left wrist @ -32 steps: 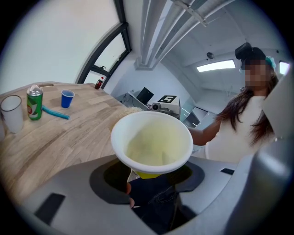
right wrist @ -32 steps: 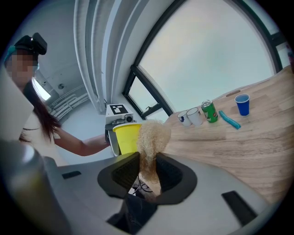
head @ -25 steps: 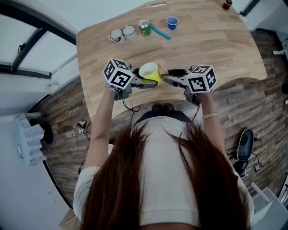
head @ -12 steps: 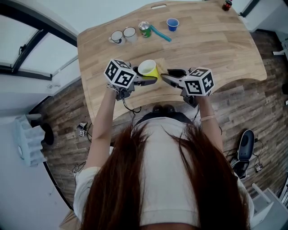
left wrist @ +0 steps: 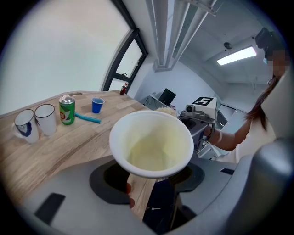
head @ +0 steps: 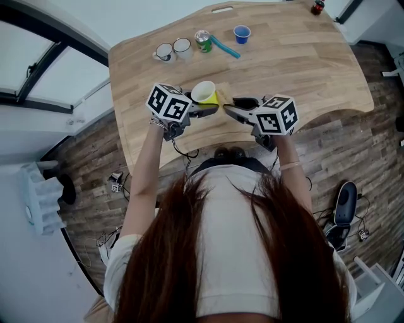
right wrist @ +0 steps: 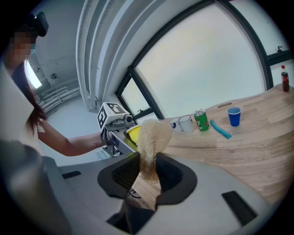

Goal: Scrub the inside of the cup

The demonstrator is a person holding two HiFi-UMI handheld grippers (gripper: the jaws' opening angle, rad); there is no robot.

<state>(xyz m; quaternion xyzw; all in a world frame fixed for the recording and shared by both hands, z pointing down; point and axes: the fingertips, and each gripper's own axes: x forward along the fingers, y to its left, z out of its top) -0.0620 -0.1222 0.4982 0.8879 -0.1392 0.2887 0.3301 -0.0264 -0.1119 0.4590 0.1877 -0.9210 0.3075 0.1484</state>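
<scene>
Since the earlier frame, the left gripper (head: 210, 111) (left wrist: 149, 180) has carried the yellow cup (head: 204, 92) (left wrist: 151, 144), white on the inside, a little farther from the person and out over the wooden worktop (head: 303, 63). The right gripper (head: 231, 107) (right wrist: 148, 172) has kept its place.

Left fingers: set wide and clamped on the cup's body. The cup's open mouth faces back along the fingers.

Right fingers: set narrow and pinching a tan fibrous scrub pad (right wrist: 151, 135), which projects past the fingertips. The pad sits just beside the cup's rim and outside the cup. Contact cannot be confirmed.

Well beyond both sets of fingers, standing apart on the worktop: two white mugs (head: 163, 50) (head: 182, 45), a green drinks can (head: 202, 39), a teal stick (head: 225, 46), a small blue cup (head: 242, 33) and, at the far right edge, a dark bottle with a red cap (head: 317, 6).
</scene>
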